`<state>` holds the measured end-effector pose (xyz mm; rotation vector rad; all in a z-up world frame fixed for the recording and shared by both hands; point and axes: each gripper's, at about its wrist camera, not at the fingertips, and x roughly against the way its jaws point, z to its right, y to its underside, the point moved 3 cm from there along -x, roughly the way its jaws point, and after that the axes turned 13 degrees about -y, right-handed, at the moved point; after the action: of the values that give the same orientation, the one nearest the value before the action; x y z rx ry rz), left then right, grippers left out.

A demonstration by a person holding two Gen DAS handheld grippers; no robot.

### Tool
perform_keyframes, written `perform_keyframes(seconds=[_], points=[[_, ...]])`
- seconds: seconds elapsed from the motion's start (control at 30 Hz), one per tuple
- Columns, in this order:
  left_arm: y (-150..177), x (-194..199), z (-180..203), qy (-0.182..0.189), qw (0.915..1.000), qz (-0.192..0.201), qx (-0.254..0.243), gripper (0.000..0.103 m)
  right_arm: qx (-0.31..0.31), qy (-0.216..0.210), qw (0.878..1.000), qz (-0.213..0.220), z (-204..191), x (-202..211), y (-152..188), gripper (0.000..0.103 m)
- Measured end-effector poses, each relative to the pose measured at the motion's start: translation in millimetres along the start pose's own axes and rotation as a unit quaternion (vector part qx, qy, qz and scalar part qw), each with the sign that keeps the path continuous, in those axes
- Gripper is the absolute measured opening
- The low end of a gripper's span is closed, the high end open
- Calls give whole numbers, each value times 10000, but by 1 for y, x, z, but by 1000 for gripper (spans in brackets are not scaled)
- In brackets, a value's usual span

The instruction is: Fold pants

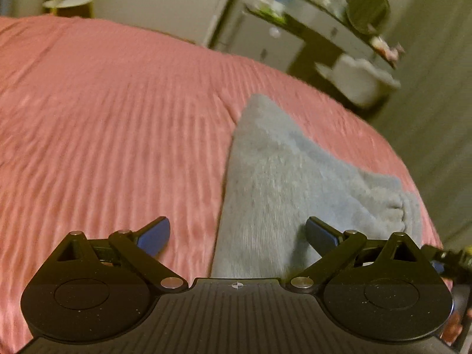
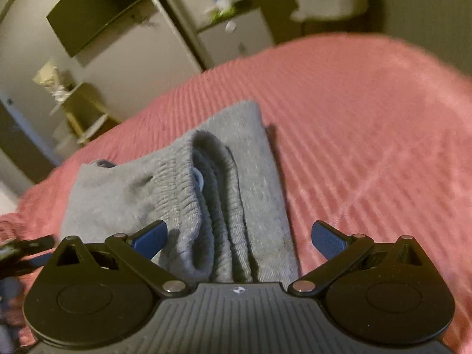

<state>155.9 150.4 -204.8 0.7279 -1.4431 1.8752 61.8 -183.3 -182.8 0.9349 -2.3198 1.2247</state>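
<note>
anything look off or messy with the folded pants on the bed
Slightly. The grey pants lie folded on the pink bedspread, but the elastic waistband bulges up in loose loops and the layers' edges do not line up. Both grippers are open, holding nothing.

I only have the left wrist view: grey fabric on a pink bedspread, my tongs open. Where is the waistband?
Observer: The right wrist view shows the elastic waistband lying on top of the folded grey pants, running from their middle toward the right tongs.
Operator: Are the right tongs holding it?
Observer: No. Their blue pads stand wide apart, with nothing gripped; the pants lie below, between them.
Operator: Is the stack neat on that side?
Observer: Mostly. Several layers are stacked, but the top layer bulges up near the waistband, and the pants rest wholly on the pink bedspread.
</note>
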Motion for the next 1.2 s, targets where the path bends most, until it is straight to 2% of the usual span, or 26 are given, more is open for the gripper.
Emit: perform_keyframes(seconds=[0.03, 0.1, 0.2, 0.23, 0.37, 0.43, 0.53, 0.6, 0.7, 0.77, 0.83, 0.87, 0.9, 0.97, 1.03, 1.1, 1.17, 1.2], points=[[-3, -8, 2, 64, 9999, -76, -71, 101, -119, -119, 9998, -63, 7, -2, -4, 103], [-7, -21, 3, 505, 9982, -297, -123, 101, -349, -300, 9989, -61, 20, -3, -12, 103], [-9, -39, 9, 1284, 9885, -784, -169, 101, -728, -756, 9941, -291, 44, -17, -20, 103], [-8, -46, 12, 1382, 9861, -895, -229, 101, -817, -876, 9922, -348, 51, -21, -20, 103], [-10, -57, 21, 1369, 9852, -900, -504, 101, -1041, -1394, 9841, -357, 61, -27, -27, 103], [-12, -52, 29, 1589, 9816, -760, -735, 101, -1231, -1716, 9761, -504, 58, -32, -29, 103], [-9, -69, 32, 1532, 9800, -852, -946, 101, -931, -1703, 9777, -806, 53, -45, -26, 103], [-14, -74, 31, 1663, 9796, -793, -805, 102, -791, -1798, 9769, -841, 49, -52, -28, 103], [-19, -83, 25, 1803, 9785, -907, -432, 103, -752, -1793, 9775, -822, 43, -61, -27, 103], [-22, -83, 30, 1729, 9790, -961, -490, 103, -775, -1844, 9763, -827, 38, -63, -24, 103], [-21, -74, 35, 1505, 9818, -971, -634, 97, -643, -1863, 9760, -925, 26, -66, -23, 96], [-19, -70, 38, 1332, 9834, -919, -820, 88, -472, -1886, 9759, -989, 20, -65, -23, 90], [-18, -68, 41, 1177, 9840, -898, -996, 84, -270, -1896, 9760, -1040, 16, -64, -21, 89], [-19, -68, 40, 1249, 9834, -908, -951, 81, -148, -1884, 9755, -1131, 17, -68, -21, 85], [-21, -73, 36, 1347, 9827, -926, -873, 80, -536, -1929, 9731, -1143, 25, -76, -24, 85], [-23, -81, 33, 1463, 9818, -967, -725, 86, -612, -1885, 9738, -1112, 22, -85, -25, 85], [-25, -84, 29, 1543, 9813, -1013, -542, 86, -472, -1739, 9779, -1056, 14, -89, -23, 85], [-26, -82, 28, 1468, 9825, -1041, -483, 78, -355, -1633, 9806, -1027, 8, -88, -21, 82]])
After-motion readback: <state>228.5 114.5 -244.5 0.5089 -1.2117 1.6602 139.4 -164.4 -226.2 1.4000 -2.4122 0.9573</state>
